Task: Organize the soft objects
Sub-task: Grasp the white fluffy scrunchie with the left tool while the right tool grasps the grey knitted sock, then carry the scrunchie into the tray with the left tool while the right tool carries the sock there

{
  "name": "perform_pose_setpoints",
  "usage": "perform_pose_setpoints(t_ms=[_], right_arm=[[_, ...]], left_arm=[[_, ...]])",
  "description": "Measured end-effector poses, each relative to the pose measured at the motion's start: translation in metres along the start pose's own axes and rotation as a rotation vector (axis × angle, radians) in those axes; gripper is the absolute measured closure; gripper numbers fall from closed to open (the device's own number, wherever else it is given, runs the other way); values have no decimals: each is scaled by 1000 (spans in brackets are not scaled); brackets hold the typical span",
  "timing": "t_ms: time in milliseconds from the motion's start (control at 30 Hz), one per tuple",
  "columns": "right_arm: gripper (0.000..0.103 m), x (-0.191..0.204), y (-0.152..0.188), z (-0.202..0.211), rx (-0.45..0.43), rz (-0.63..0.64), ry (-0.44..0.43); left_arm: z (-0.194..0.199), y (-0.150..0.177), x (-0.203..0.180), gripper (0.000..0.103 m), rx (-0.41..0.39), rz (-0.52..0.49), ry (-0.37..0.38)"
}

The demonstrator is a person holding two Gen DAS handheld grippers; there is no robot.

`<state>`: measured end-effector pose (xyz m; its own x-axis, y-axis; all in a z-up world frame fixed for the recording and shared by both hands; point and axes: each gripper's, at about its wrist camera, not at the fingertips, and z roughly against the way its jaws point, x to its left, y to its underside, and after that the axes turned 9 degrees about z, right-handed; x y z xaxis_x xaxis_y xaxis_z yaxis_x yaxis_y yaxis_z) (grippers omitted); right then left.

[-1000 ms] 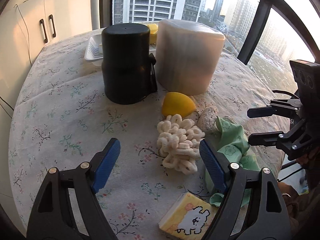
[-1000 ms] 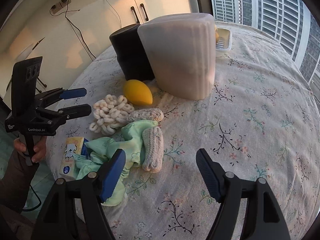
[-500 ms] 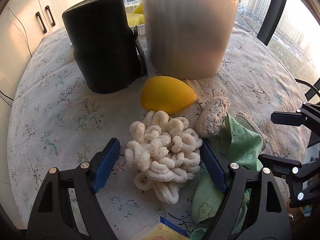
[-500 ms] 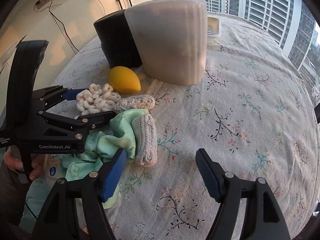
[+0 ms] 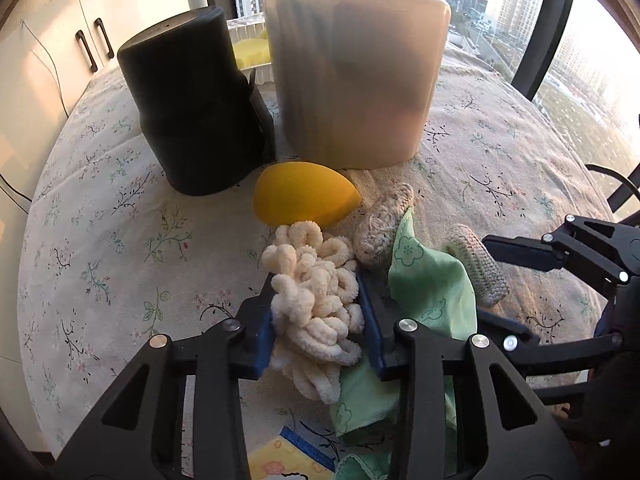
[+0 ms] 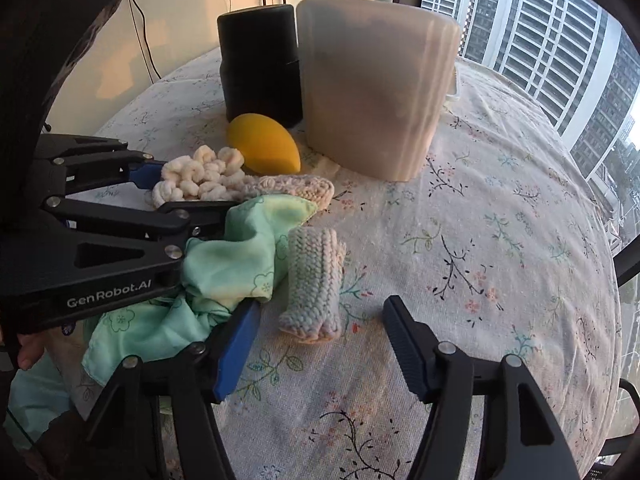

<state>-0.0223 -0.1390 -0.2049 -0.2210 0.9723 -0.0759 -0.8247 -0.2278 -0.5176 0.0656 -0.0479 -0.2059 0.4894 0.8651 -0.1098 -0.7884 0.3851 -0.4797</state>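
My left gripper [image 5: 316,292] is shut on a cream loopy chenille piece [image 5: 316,276] that rests on the flowered tablecloth; the right wrist view shows this gripper [image 6: 184,188] from the side. A yellow egg-shaped sponge [image 5: 304,196] lies just beyond it. A green cloth [image 6: 236,264] is bunched to the right of the chenille piece, with a knitted pad [image 6: 296,190] at its far edge. My right gripper [image 6: 320,308] is closing around a pale knitted roll [image 6: 314,276], which lies between the jaws with gaps to both pads.
A black canister [image 5: 192,104] and a tall translucent container [image 5: 352,80] stand side by side behind the soft things. A white tray [image 5: 248,28] sits behind them. A yellow tissue pack [image 5: 280,460] lies near the table's front edge. Windows border the table's far side.
My left gripper moved forward over the chenille piece and shut on it. My right gripper came in toward the knitted roll and its jaws narrowed.
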Motion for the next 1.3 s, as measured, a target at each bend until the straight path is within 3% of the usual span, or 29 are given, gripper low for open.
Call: perform_pose_setpoints(t_ms=[33, 67, 233, 467, 967, 1300], right_arm=[[71, 0, -2, 0, -5, 4, 4], [77, 0, -4, -1, 0, 4, -2], [77, -3, -4, 5, 8, -9, -18], [77, -19, 2, 29, -15, -23, 26], [77, -82, -8, 30, 4, -117, 130], [77, -136, -31, 12, 11, -163, 169]], left_arm=[[0, 0, 3, 70, 8, 17, 13], [1, 0, 5, 70, 9, 31, 21], [9, 4, 12, 71, -14, 44, 7], [24, 4, 16, 71, -21, 80, 29], [47, -7, 86, 71, -95, 253, -102], [36, -34, 143, 71, -108, 320, -205]])
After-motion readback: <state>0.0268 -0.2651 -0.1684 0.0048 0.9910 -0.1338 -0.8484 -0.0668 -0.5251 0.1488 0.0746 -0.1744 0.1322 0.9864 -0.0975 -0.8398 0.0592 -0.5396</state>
